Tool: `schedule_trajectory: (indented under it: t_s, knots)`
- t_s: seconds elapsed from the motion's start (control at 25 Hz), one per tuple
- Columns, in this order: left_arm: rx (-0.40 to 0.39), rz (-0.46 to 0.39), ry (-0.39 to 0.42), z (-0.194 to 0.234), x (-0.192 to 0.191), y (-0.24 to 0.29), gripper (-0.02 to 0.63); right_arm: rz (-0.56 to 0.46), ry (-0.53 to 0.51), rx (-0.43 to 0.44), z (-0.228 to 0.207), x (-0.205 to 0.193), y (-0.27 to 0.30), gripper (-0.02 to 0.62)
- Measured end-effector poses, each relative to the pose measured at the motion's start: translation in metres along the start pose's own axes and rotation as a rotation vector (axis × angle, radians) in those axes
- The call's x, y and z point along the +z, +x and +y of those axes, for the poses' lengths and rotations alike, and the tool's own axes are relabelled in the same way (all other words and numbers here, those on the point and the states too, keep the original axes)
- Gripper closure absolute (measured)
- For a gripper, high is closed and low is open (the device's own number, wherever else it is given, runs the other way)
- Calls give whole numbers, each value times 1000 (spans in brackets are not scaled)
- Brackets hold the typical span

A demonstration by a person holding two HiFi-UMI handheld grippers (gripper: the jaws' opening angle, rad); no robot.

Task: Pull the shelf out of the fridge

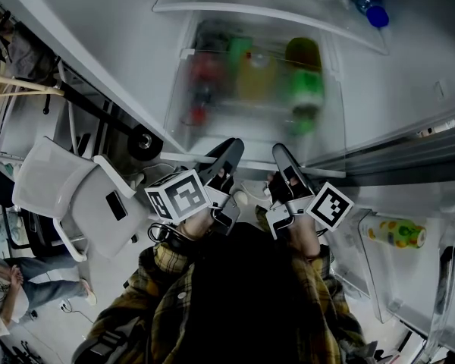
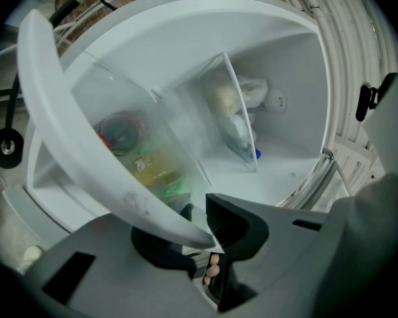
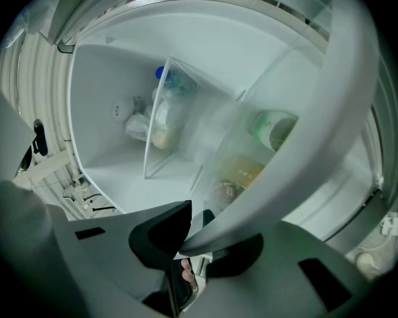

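Observation:
The shelf (image 1: 252, 120) is a frosted glass pane with a white front rim, low in the open fridge. Both grippers hold that rim side by side. My left gripper (image 1: 227, 156) is shut on the rim's left-middle part. In the left gripper view the white rim (image 2: 73, 131) runs down into the left gripper (image 2: 198, 236) and is pinched between its dark pads. My right gripper (image 1: 284, 161) is shut on the rim just to the right. In the right gripper view the rim (image 3: 318, 138) curves down into the right gripper (image 3: 198, 242).
Under the glass show a red can (image 1: 205, 70), a yellow bottle (image 1: 256, 74) and a green bottle (image 1: 306, 86). An upper shelf (image 1: 212, 6) holds a blue-capped bottle (image 1: 375, 14). Door bins (image 1: 379, 279) stand right, a white chair (image 1: 68, 196) left.

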State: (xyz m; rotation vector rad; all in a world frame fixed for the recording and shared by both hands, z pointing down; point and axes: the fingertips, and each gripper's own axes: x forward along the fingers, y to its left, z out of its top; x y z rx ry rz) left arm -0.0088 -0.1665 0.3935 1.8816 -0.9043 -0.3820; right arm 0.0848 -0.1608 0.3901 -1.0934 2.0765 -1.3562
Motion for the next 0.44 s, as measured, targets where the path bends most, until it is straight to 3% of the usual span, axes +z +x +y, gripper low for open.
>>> schedule_trajectory:
  t_s: [0.44]
  knots:
    - [-5,2,-6,-1,0,-1,532,-6,17,1,1,-2,0,522]
